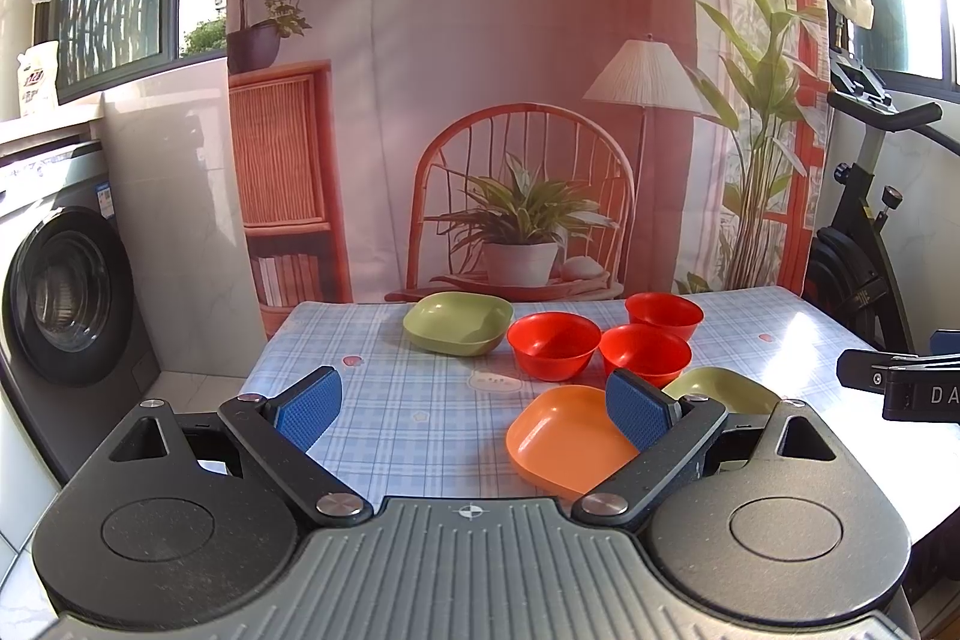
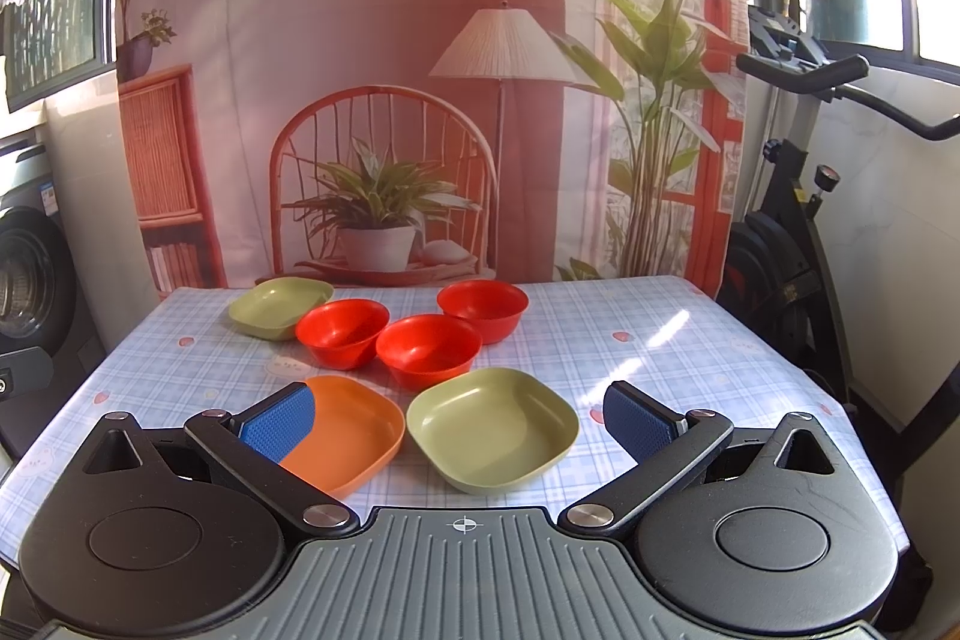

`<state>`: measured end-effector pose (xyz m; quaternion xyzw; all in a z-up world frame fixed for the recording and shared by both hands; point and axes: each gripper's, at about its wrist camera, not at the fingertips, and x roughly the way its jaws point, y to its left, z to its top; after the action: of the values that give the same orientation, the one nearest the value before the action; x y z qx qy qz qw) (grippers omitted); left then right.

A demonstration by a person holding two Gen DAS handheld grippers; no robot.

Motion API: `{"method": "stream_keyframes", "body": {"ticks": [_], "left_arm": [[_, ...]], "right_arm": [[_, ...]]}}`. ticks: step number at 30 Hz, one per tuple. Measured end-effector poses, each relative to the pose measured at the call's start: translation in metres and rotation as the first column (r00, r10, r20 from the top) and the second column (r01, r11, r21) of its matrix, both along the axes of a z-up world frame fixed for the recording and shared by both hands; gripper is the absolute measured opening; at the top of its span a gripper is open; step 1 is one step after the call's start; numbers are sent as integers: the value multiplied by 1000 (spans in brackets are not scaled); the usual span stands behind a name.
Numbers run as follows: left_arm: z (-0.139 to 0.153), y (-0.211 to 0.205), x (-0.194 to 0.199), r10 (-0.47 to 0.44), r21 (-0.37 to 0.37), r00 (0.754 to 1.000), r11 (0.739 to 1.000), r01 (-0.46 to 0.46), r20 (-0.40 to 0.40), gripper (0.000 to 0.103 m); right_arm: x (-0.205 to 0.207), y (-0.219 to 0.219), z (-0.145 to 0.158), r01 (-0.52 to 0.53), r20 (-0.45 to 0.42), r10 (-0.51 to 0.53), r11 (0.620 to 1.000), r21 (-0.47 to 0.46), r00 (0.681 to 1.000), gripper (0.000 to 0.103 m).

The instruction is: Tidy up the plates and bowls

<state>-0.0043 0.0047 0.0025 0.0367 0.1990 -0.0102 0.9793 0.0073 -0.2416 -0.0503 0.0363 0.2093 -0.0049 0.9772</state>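
Both the left gripper and right gripper hover spread wide and empty over the table, where 3 red bowls cluster between 1 far green plate and the near orange plate and green plate.

Both cameras sit low behind their tongs and look across the desk toward the picture curtain. The left one sits further left. Both see the same red bowls and plates, fairly close.
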Motion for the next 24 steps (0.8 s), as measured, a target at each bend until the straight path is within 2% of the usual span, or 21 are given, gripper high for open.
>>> {"method": "stream_keyframes", "body": {"ticks": [24], "left_arm": [[-1, 1, 8, 31, -2, 999, 1000, -31, -32, 97]], "right_arm": [[2, -1, 1, -3, 7, 3, 1000, 3, 1000, 103]]}}
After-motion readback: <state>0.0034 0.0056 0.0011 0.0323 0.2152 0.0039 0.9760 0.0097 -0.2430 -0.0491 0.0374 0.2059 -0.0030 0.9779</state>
